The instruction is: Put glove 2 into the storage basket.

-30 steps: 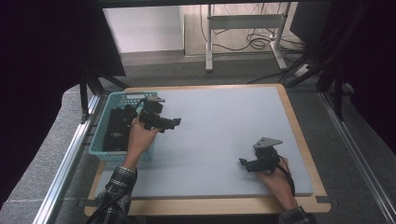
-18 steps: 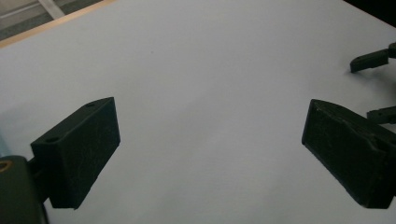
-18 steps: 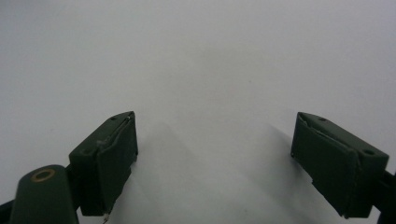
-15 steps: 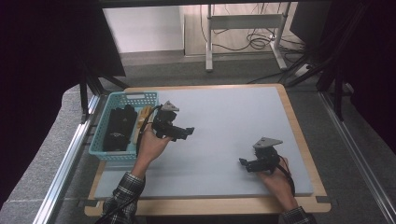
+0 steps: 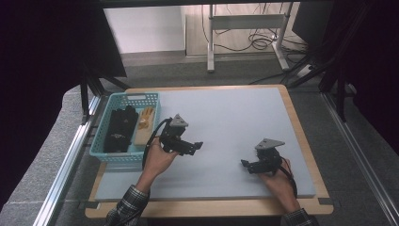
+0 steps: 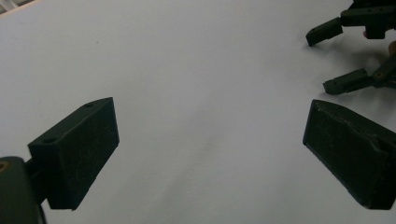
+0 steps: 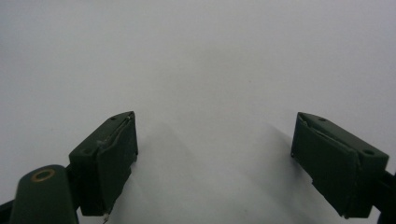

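The pale mat point(image 5: 235, 122) covered nearly the whole table point(image 5: 301, 136), and only a thin wooden border showed along its far, right and near edges. Most of the mat was bare, with wide room between the two grippers and beyond them toward the far edge. A blue basket point(image 5: 124, 155) stood at the left edge, and inside it lay a black thing point(image 5: 118, 129) and a tan thing point(image 5: 145, 125), side by side.

The left gripper point(image 5: 195, 147) was held just beside the right wall of the basket, above the mat, and pointed to the right. Its jaws stood wide apart and held nothing. The left hand point(image 5: 157, 160) gripped it from below, with the forearm coming from the near edge.

The right gripper point(image 5: 245, 165) was low over the mat near the right near corner and pointed to the left. Its jaws were also wide apart and empty. The right hand point(image 5: 277, 181) lay close to the mat.
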